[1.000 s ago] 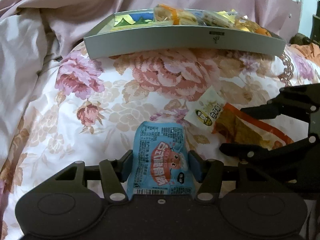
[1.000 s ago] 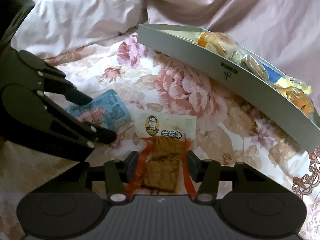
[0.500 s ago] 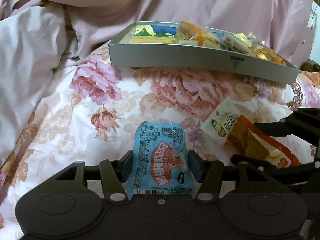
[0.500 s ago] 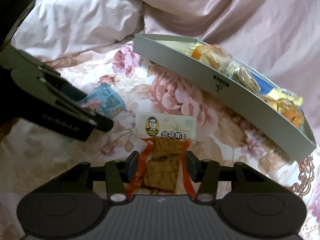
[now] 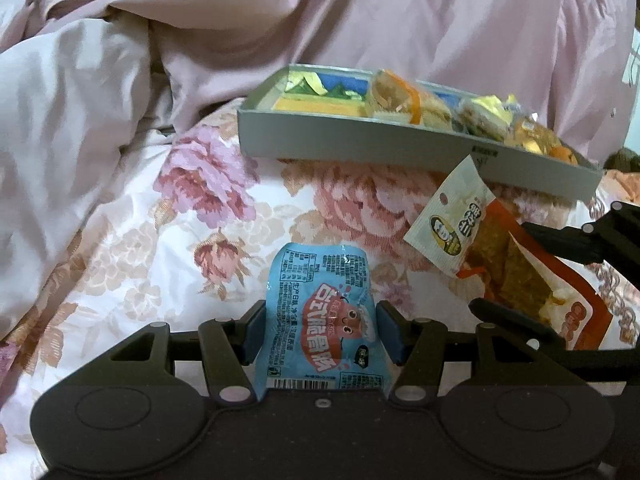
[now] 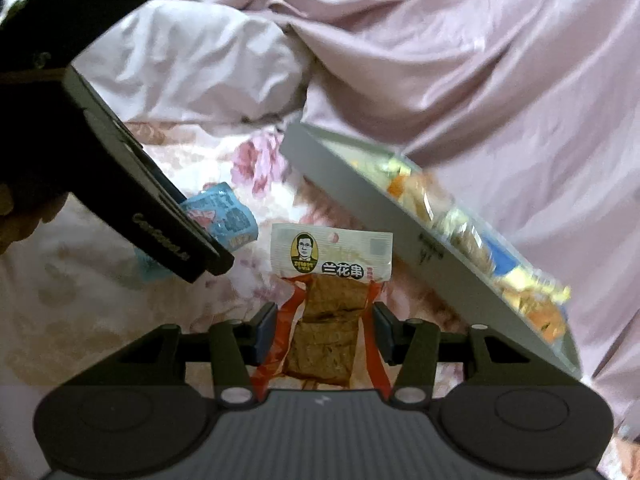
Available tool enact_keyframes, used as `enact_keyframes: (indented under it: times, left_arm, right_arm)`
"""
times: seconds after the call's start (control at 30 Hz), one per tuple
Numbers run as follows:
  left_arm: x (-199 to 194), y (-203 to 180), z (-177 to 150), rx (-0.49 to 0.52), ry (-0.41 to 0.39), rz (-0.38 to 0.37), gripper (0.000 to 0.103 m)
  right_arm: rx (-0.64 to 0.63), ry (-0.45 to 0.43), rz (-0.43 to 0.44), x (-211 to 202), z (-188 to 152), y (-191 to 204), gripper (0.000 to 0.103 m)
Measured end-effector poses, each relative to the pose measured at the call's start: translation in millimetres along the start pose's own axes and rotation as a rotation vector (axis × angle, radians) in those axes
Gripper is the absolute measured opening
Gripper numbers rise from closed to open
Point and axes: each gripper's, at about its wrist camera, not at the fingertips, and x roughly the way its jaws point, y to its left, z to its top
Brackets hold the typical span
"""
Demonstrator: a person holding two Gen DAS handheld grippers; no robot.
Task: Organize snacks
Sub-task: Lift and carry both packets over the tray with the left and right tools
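Note:
My left gripper (image 5: 323, 332) is shut on a light blue snack packet (image 5: 324, 304), which stands upright between the pads. To its right, my right gripper (image 5: 536, 280) is shut on a packet of brown tofu strips (image 5: 500, 264) with a white header and red edges. In the right wrist view the same tofu packet (image 6: 332, 320) sits between my right gripper's (image 6: 326, 332) pads. There, the left gripper (image 6: 200, 236) holds the blue packet (image 6: 224, 216) at the left. A grey tray (image 5: 360, 140) lies beyond both grippers, its wall (image 6: 360, 192) running diagonally to the right.
The tray holds several wrapped snacks (image 5: 400, 100) in yellow, orange and blue. It rests on a floral bedspread (image 5: 192, 208). A pink quilt (image 5: 400, 20) is heaped behind the tray and at the left.
Both grippers have tilted upwards and rolled a little with their packets held. The tofu packet has risen off the bedspread towards the tray. More of the quilt shows in both views.

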Motion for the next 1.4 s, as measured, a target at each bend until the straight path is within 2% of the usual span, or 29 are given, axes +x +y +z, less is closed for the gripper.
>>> enact_keyframes:
  times: [0.37, 0.67, 0.87, 1.07, 1.23, 1.4]
  left_arm:
    - [-19.1, 2.9, 18.0, -0.067, -0.111, 0.007, 0.06]
    - [-25.9, 1.6, 71.3, -0.138, -0.224, 0.033, 0.06]
    - [0.4, -4.4, 118.1, -0.199, -0.22, 0.025, 0.06]
    - [39.1, -14.0, 154.5, -0.237, -0.167, 0.029, 0.06]
    - [68.9, -16.1, 167.9, -0.282, -0.107, 0.032, 0.06]
    - [84.4, -19.7, 172.7, -0.285, -0.083, 0.043, 0.06]
  right_arm:
    - [-0.062, -0.141, -0.092, -11.2, 7.8, 2.4, 0.055]
    - [-0.024, -0.27, -0.165, -7.1, 26.8, -25.3, 0.056]
    - [0.032, -0.33, -0.209, 1.8, 39.4, -55.1, 0.056]
    - [0.09, -0.367, -0.236, 14.2, 44.0, -84.2, 0.056]
    - [0.163, -0.37, -0.244, 31.7, 46.5, -112.2, 0.056]
    - [0.253, -0.345, -0.227, 52.2, 49.9, -136.7, 0.056]
